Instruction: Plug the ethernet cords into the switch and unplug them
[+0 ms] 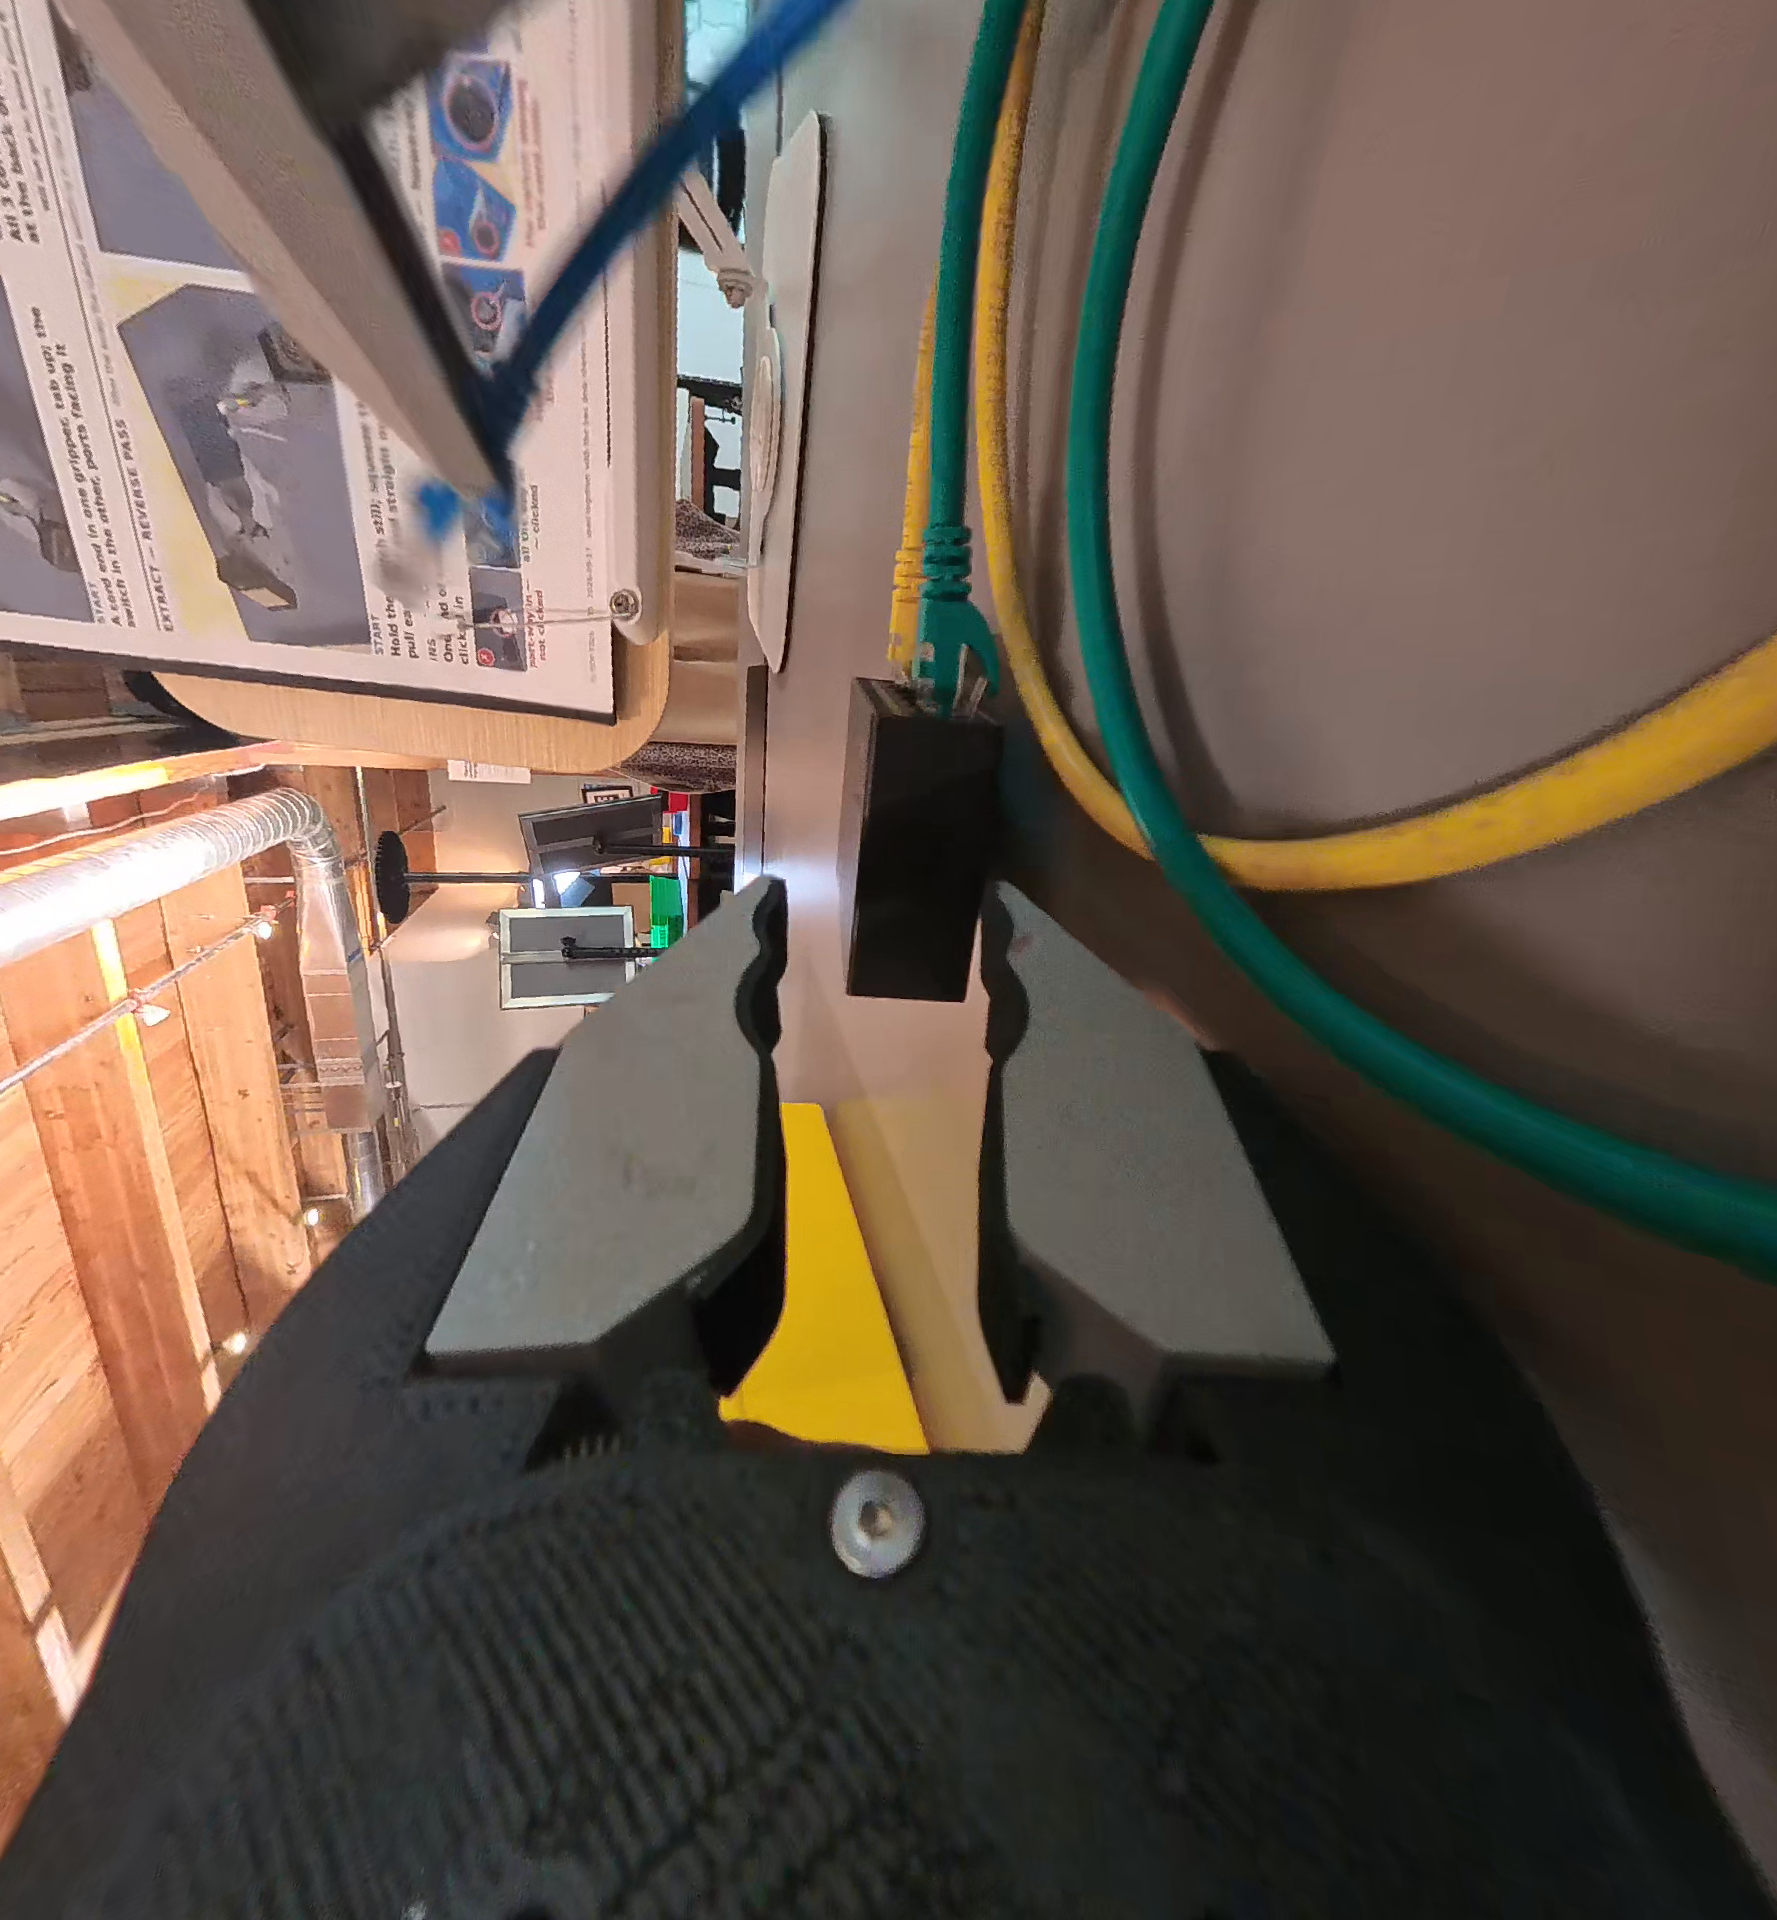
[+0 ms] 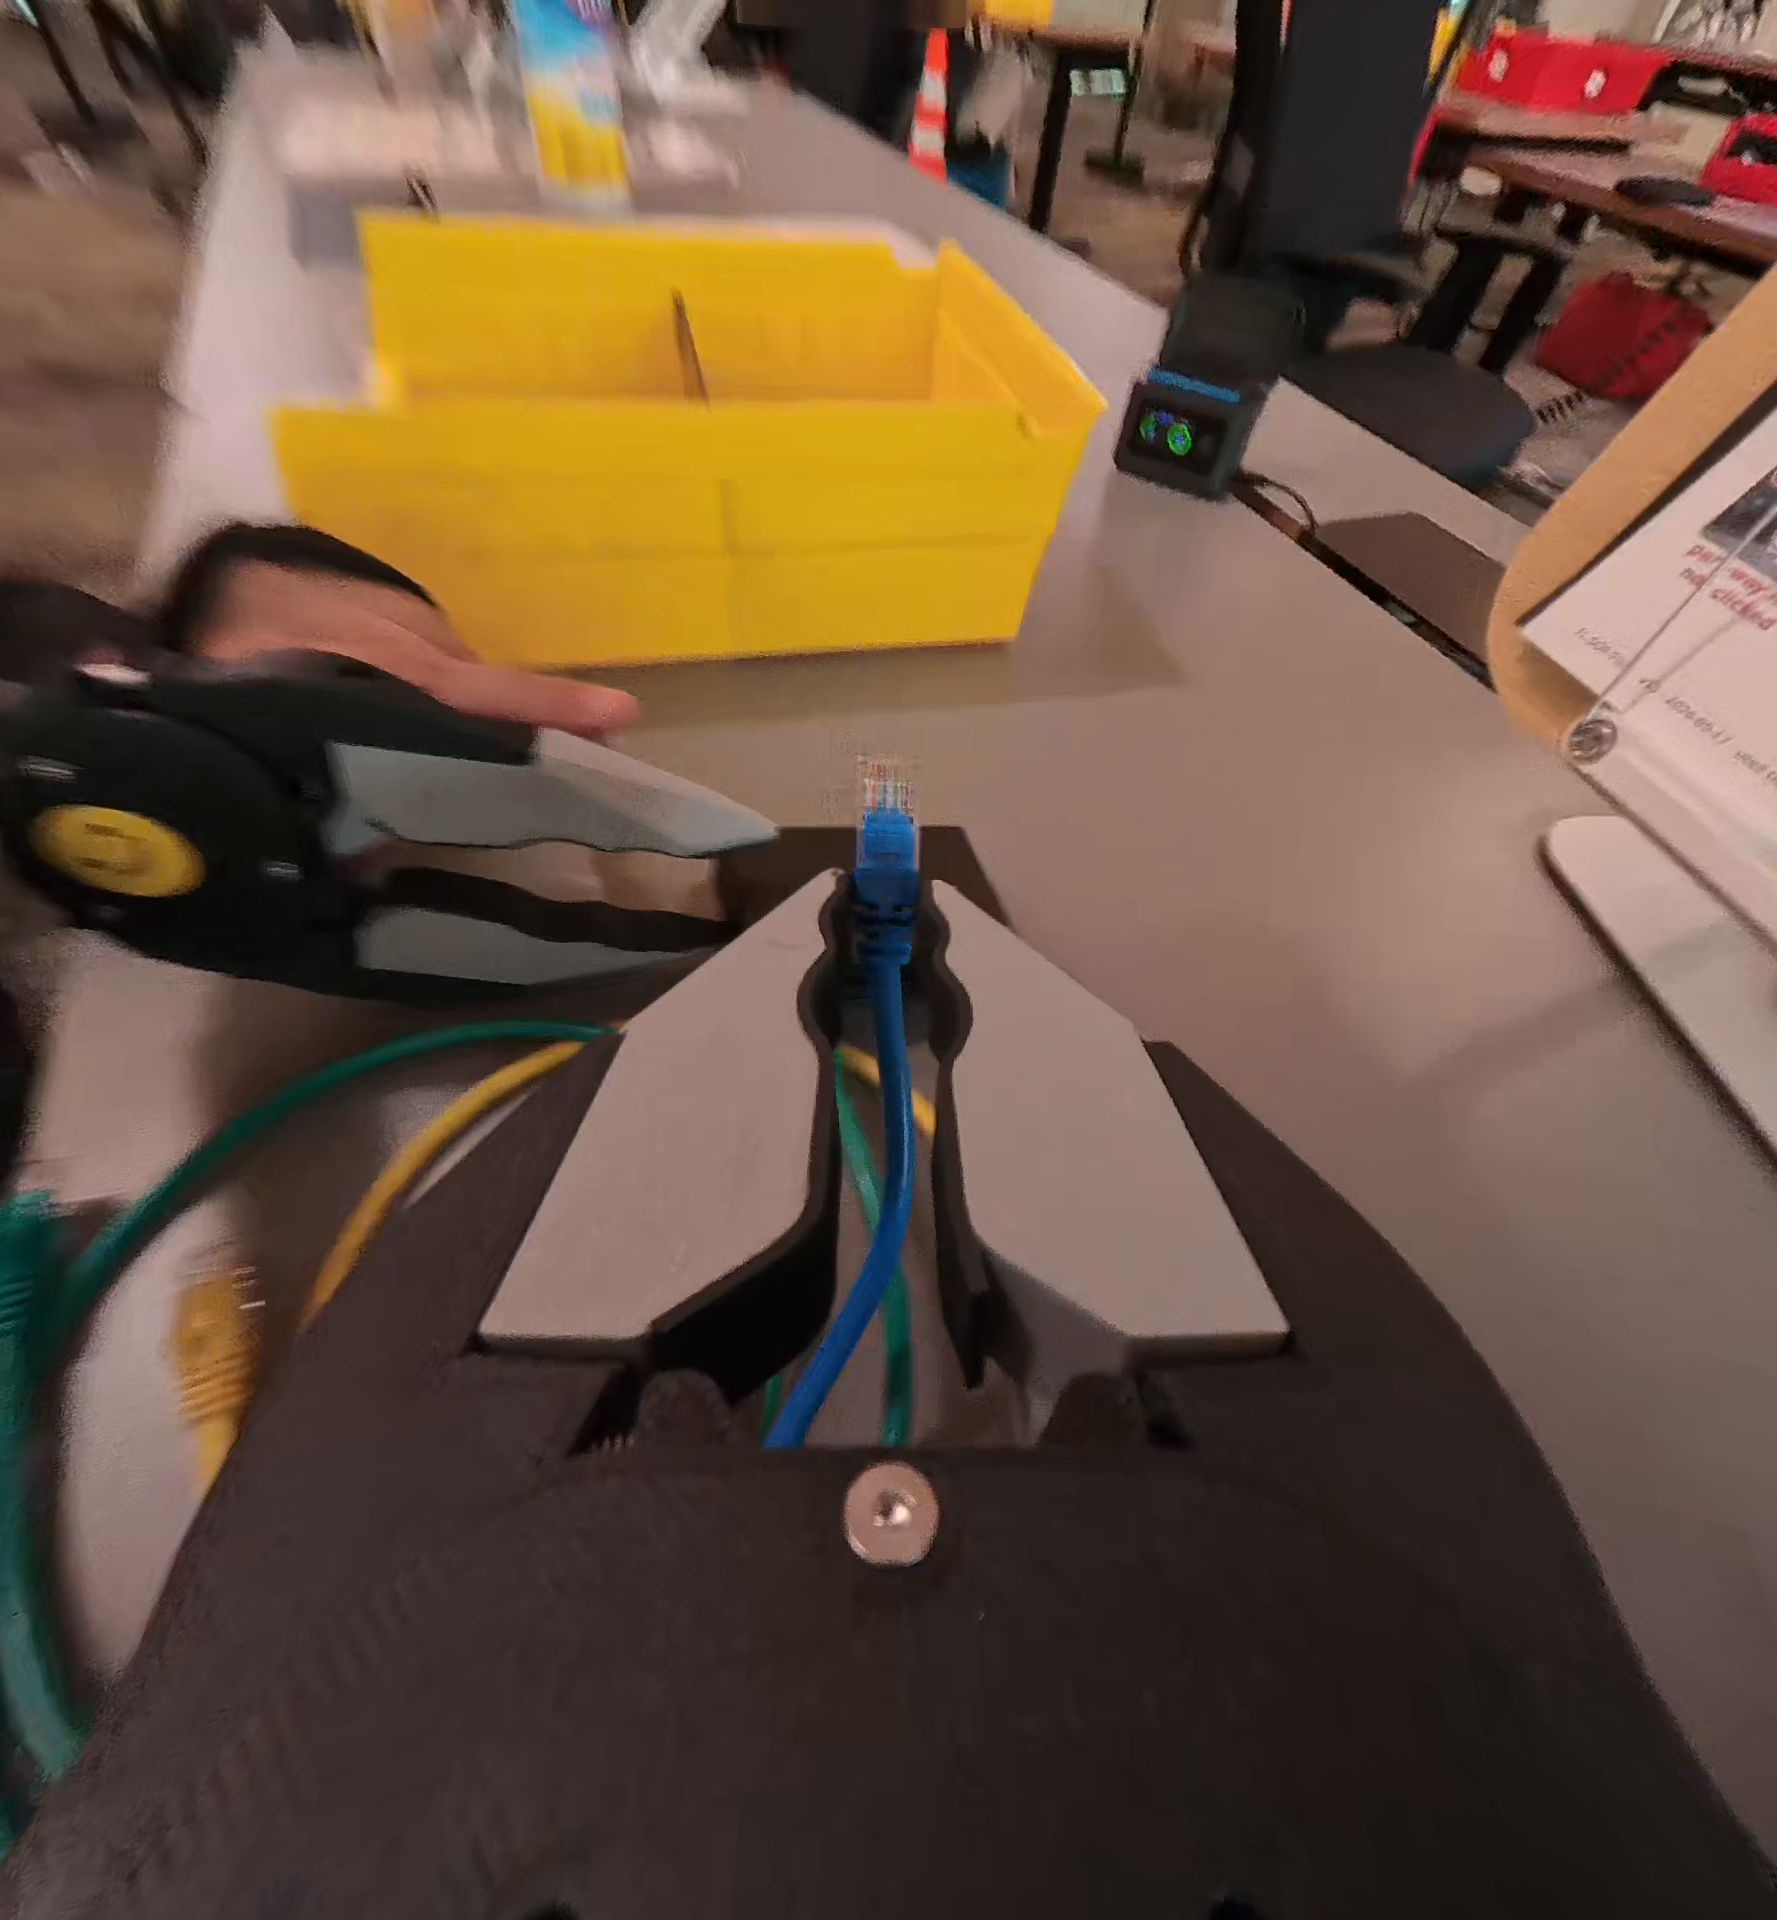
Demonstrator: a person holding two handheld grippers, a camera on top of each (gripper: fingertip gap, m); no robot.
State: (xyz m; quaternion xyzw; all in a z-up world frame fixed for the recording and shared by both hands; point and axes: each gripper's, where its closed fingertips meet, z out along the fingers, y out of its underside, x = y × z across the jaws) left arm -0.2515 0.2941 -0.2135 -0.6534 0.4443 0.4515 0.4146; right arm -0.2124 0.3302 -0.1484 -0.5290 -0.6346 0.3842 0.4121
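Right gripper (image 2: 886, 883) pinched on the blue ethernet cord (image 2: 889, 1122) just behind its plug (image 2: 884, 831); clear plug tip poking out past the fingertips, cord trailing back between the fingers. Left gripper (image 1: 884, 935) spread wide, black switch (image 1: 915, 842) just ahead of the gap, close to the right-hand finger, resting on the grey table (image 1: 1486, 416); contact not clear. Three cords in all: green cord (image 1: 1102, 520) and yellow cord (image 1: 998, 416) both plugged into the switch's far end, blue one loose in the right gripper. One switch, one yellow bin (image 2: 676, 499), one instruction sheet (image 1: 240, 364) on a board.
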